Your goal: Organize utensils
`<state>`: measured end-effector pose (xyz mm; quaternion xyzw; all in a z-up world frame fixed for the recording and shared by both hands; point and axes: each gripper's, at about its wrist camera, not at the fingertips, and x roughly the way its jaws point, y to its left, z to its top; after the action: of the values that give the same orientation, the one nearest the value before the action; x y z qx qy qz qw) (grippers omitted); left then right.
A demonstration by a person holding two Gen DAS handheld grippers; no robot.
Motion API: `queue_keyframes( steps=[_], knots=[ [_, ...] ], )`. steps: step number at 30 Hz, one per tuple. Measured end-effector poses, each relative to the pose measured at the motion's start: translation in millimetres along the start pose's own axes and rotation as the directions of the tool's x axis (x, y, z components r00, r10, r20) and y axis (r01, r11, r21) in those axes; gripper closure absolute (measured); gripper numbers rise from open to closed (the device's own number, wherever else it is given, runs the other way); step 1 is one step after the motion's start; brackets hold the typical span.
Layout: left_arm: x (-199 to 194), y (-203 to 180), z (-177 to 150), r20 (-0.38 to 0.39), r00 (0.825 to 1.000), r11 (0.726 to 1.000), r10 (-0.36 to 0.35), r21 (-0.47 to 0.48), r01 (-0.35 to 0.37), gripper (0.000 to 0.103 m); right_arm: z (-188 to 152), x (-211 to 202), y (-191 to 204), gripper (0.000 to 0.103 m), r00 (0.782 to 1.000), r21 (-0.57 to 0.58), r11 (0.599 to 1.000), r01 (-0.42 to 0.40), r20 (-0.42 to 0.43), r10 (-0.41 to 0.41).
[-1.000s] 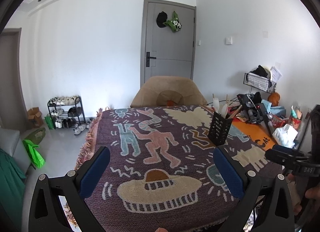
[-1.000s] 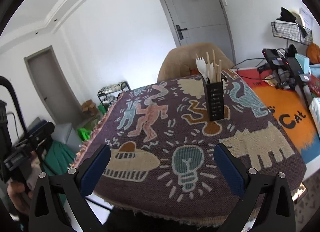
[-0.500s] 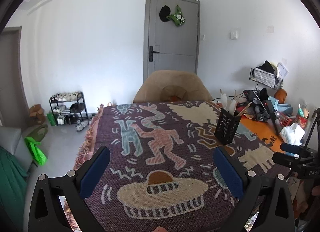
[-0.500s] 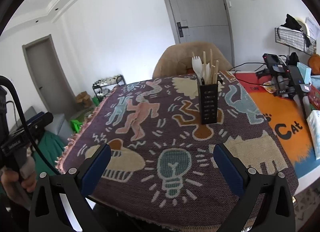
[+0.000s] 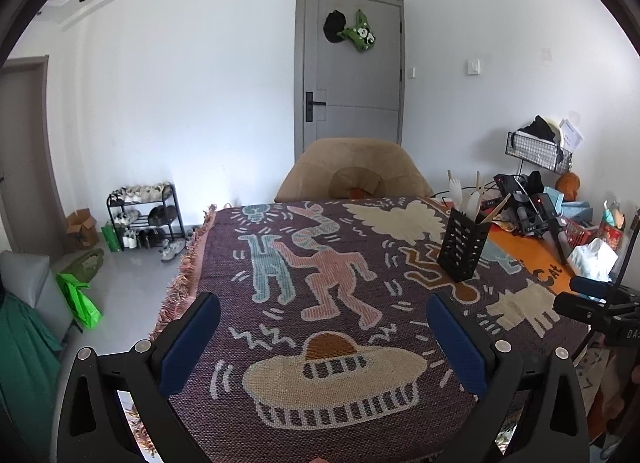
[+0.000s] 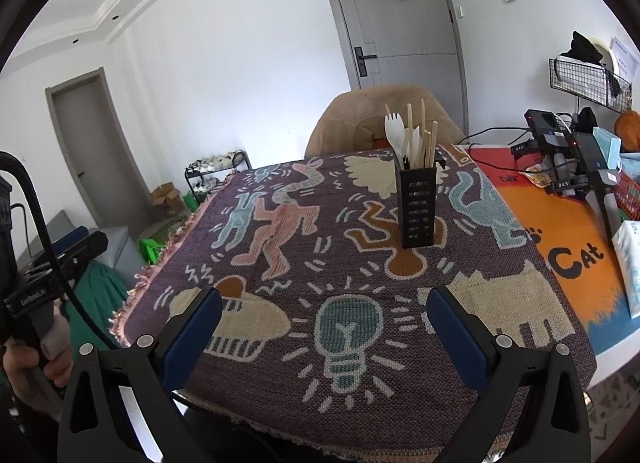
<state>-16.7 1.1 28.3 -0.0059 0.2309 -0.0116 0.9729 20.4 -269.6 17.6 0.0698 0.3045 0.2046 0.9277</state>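
Note:
A black slotted utensil holder (image 6: 416, 207) (image 5: 460, 249) stands upright on the patterned purple tablecloth (image 6: 288, 263) (image 5: 320, 275). White plastic utensils (image 6: 394, 131) (image 5: 466, 199) and several wooden sticks (image 6: 428, 143) poke out of its top. My right gripper (image 6: 324, 315) is open and empty, hovering over the cloth's near edge, well short of the holder. My left gripper (image 5: 322, 323) is open and empty too, near the front edge with the holder far off to its right. No loose utensil shows on the cloth.
A tan chair (image 6: 380, 119) stands behind the table. To the right on an orange mat (image 6: 560, 231) lie electronic devices (image 6: 568, 151), a tissue pack (image 6: 632, 263) and a red basket. A shoe rack (image 5: 144, 215) and a green bag (image 5: 78, 299) sit on the floor at left.
Both grippers have drawn back and risen a little from the table, so the holder looks farther away. Both stay open and empty.

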Motion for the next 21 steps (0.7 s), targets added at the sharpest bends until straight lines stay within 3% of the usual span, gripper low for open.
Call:
queue_keyframes(
  steps=[21],
  knots=[
    [-2.3,-3.3,-2.0,0.001,1.000,1.000,-0.009,0.011,0.009,0.000,-0.1,-4.2,2.2,0.001,1.000,0.001,1.000,0.009,0.020,-0.009]
  ],
)
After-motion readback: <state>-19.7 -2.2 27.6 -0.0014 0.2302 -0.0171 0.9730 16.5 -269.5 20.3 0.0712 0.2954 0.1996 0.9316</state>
